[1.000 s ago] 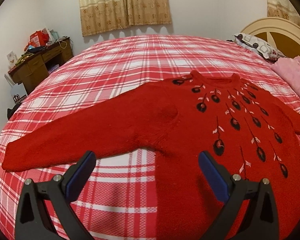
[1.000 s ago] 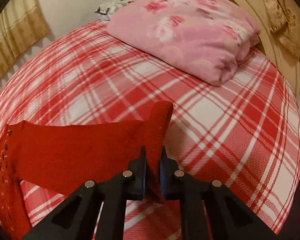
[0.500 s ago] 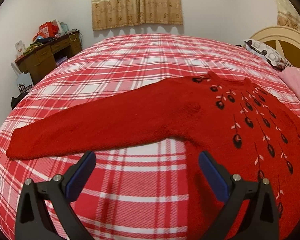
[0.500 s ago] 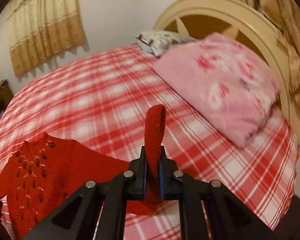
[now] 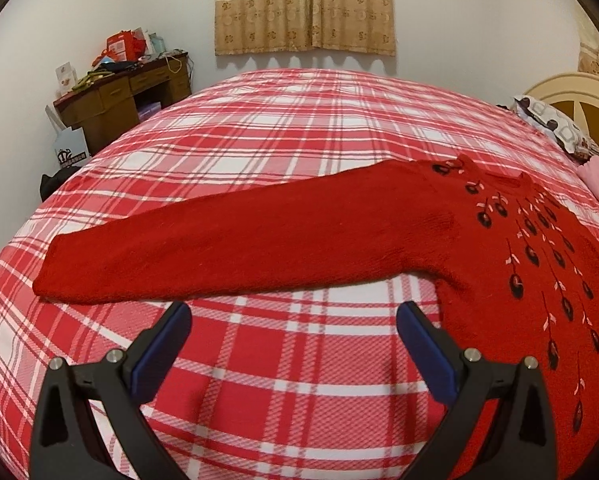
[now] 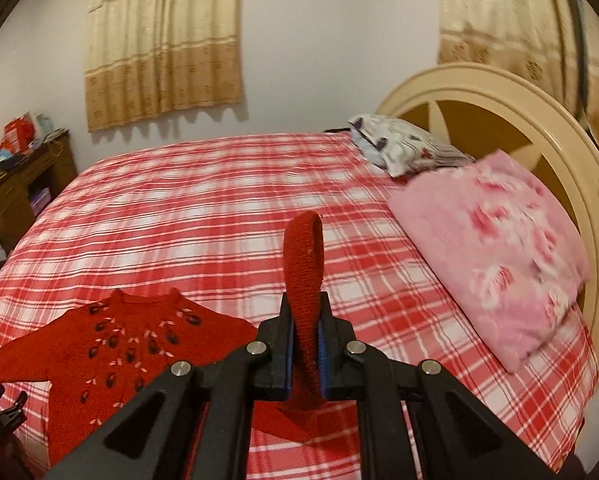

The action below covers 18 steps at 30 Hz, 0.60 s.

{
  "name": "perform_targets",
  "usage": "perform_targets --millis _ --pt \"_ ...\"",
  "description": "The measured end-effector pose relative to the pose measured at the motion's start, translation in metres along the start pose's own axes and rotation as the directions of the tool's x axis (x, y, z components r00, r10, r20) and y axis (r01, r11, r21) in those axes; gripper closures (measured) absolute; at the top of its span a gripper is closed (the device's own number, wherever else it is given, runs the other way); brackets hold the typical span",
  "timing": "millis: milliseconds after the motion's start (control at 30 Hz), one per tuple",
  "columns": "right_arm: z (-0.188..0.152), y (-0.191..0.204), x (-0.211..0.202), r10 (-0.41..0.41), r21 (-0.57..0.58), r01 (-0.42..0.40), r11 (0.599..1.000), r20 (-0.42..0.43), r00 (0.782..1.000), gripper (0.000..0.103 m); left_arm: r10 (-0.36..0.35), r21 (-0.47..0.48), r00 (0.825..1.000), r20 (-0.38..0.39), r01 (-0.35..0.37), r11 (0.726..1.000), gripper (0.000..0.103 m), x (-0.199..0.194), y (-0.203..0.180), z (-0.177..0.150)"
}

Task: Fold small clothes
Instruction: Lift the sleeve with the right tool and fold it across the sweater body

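Bed (image 5: 299, 128), red-and-white plaid cover, fills both views beyond the jaws.

Red sweater (image 5: 499, 272) lies flat on the bed, dark bud pattern on the chest. In the left wrist view its body is ahead and right of the jaws; one sleeve (image 5: 219, 256) stretches flat across just beyond both fingertips, cuff to the left.

Pink folded blanket (image 6: 495, 252) ahead and right of the right jaws, by the headboard (image 6: 499, 92); patterned pillow (image 6: 399, 148) beyond it.

Left gripper (image 5: 293, 320): jaws wide apart, nothing between them, plaid cover showing in the gap.

Right gripper (image 6: 305, 320): jaws pinched nearly closed on the other sleeve's cuff (image 6: 305, 264), which stands up above the fingertips, lifted off the bed.
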State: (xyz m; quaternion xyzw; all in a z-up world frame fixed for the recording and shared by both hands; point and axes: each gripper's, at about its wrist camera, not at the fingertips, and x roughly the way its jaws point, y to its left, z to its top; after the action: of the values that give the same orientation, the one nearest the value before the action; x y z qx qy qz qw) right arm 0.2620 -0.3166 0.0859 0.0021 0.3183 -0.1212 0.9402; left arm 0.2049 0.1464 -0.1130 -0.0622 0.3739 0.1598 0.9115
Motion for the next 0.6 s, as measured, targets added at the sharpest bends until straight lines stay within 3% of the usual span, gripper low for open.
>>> perform_targets --millis 600 --pt "0.037 0.131 -0.006 0.164 -0.174 -0.154 0.973 0.044 0.985 0.094 0.0 -0.028 1.0 -0.011 -0.001 1.0 0.0 0.003 0.017 -0.006"
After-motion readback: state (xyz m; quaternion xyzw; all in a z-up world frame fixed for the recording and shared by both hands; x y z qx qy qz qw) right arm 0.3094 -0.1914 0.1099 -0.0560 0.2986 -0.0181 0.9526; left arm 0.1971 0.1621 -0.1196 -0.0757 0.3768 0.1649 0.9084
